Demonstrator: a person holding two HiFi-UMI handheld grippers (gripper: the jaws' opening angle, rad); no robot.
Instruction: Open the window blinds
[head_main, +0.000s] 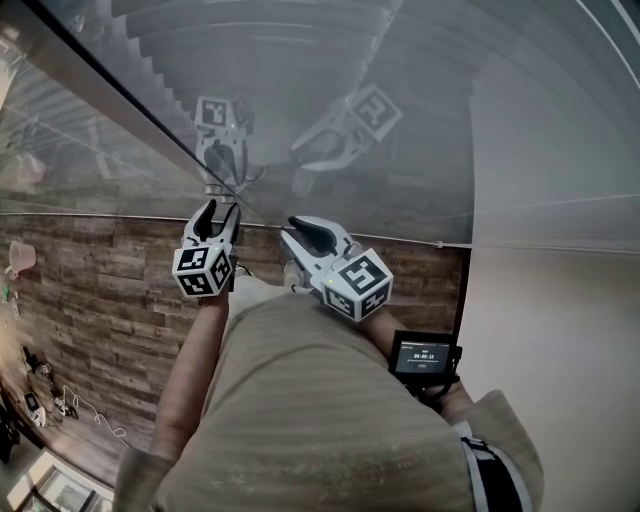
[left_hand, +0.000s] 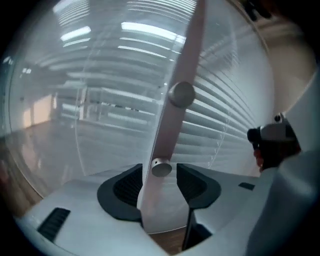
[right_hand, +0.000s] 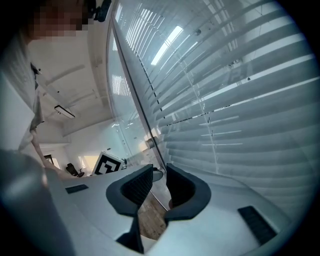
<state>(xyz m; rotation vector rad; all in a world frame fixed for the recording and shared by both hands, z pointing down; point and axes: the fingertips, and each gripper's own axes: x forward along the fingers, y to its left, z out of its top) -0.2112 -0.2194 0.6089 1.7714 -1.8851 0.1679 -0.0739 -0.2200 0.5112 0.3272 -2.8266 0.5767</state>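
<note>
As the left hand-held gripper (left_hand: 160, 171) gapes, a metal bar (left_hand: 175, 117) stands between.

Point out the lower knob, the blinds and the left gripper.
lower knob (left_hand: 161, 169), left gripper view, its round face.
blinds (left_hand: 220, 125), left gripper view, a slat on the right.
left gripper (head_main: 222, 208), head view, midway between its fingertips.

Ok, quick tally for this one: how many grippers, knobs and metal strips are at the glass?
Grippers: 2 (left gripper, right gripper)
Knobs: 2 (upper knob, lower knob)
Strip: 1
Total: 5
</note>
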